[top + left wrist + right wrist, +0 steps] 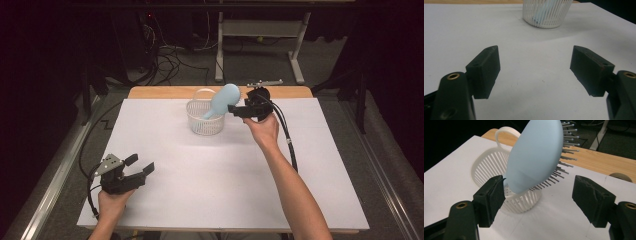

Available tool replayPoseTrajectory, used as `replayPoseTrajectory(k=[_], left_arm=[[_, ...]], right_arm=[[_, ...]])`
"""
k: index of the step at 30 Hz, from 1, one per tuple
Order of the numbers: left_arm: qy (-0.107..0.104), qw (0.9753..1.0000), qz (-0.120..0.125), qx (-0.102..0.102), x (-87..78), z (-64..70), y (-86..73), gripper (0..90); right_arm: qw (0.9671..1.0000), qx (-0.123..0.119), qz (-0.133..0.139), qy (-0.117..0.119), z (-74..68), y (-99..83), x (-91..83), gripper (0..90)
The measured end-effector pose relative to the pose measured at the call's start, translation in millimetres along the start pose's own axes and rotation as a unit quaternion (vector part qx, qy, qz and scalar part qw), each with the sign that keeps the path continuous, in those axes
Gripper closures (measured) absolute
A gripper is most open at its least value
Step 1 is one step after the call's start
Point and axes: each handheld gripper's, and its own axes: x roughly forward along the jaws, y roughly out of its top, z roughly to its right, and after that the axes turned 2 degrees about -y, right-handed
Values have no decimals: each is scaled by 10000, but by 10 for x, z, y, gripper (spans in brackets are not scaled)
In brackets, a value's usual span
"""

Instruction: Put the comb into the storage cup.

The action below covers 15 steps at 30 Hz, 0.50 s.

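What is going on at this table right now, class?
A person holds a gripper in each hand. A light blue hairbrush stands handle-down in a white basket at the far side of the table. The right gripper is open beside the brush head, its fingers not clamping it. The left gripper rests open near the table's front left corner, holding nothing.

The brush is pale blue, with a smooth oval back and thin grey pins on its other face. It stands tilted in the basket, handle end down inside and the wide head sticking up and out over the rim towards the right. The basket is small, white, round, with slatted walls and a loop handle at its far side. It stands upright on the white bench, near the far edge.
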Motion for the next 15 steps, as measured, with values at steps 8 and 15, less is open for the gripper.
replayPoseTrajectory(k=[8, 15], left_arm=[[17, 10000, -2, -5, -2, -2, 1, 236], [26, 10000, -12, -4, 3, -5, 1, 236]], right_arm=[[10000, -26, 84, -39, 41, -5, -137, 266], [9998, -101, 194, -29, 49, -3, -248, 265]])
